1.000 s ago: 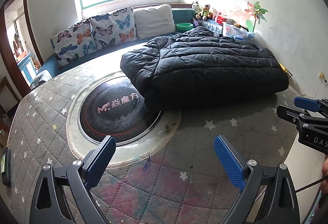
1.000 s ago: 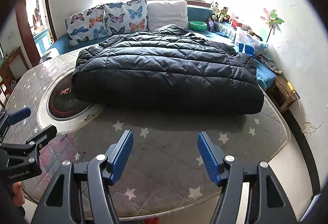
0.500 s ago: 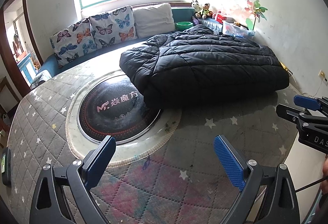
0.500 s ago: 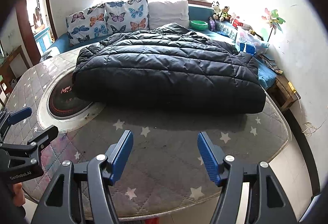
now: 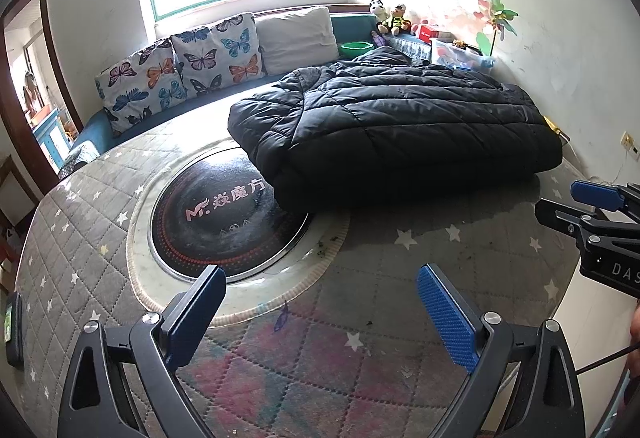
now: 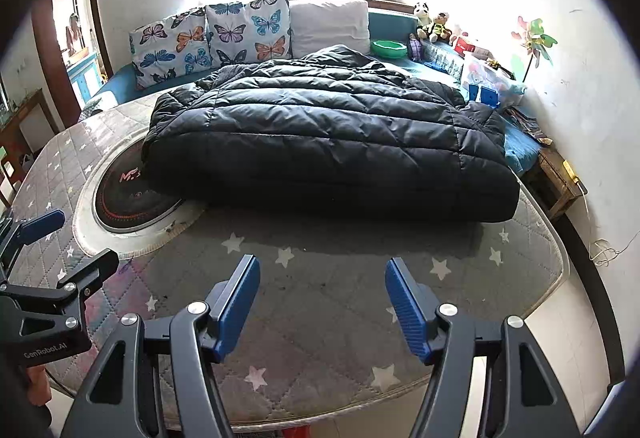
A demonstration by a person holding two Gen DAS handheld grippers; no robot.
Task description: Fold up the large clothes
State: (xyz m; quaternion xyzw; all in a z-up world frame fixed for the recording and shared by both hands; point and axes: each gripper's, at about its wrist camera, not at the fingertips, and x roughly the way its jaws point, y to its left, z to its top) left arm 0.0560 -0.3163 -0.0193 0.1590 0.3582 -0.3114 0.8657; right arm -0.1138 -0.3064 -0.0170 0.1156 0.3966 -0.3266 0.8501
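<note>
2 grippers hover over the near edge of the quilted star-print table cover (image 6: 320, 302), both with jaws spread wide and nothing between them: left gripper (image 5: 320, 314), right gripper (image 6: 322, 304). Black puffer jacket (image 6: 328, 141) lies folded on the cover at 12 o'clock from the right gripper, well apart, its 9 o'clock end overlapping the round black cooktop (image 5: 224, 222). Butterfly cushions (image 6: 212, 37) sit behind.
</note>
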